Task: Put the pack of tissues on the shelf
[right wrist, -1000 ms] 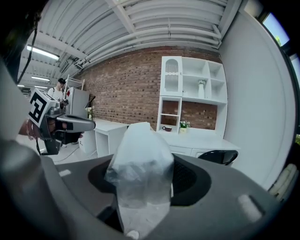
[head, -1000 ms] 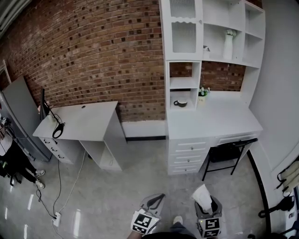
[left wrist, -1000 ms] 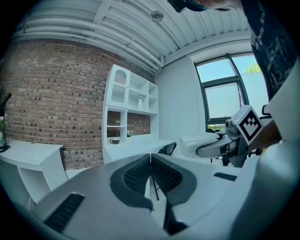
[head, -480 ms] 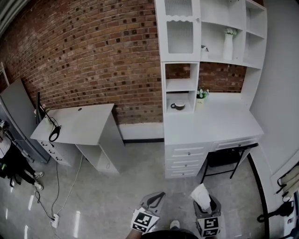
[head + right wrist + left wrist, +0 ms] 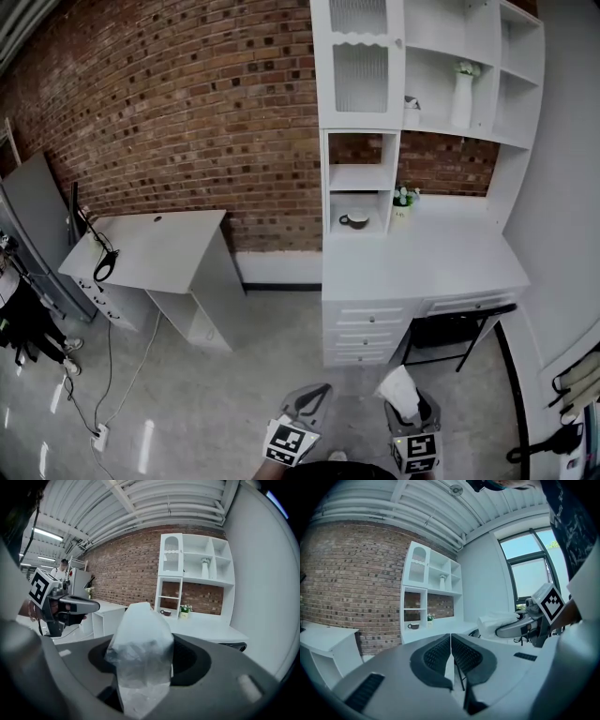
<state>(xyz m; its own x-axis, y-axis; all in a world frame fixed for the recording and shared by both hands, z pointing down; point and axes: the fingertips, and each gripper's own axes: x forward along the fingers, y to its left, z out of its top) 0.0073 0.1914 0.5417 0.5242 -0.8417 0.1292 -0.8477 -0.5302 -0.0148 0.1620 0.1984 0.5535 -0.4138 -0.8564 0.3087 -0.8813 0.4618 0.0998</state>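
Fingers (image 5: 190, 660) of right gripper (image 5: 143, 646) partly apart, pressed on tissues (image 5: 140, 620) between them — pack juts past tips | left gripper (image 5: 450, 641) fingers closed together, empty | shelf (image 5: 364, 176) well ahead of both

A study-like room: brick wall (image 5: 187, 112), white desk (image 5: 422, 267) with shelf unit (image 5: 427, 89), chair (image 5: 450, 333), second desk (image 5: 155, 248).
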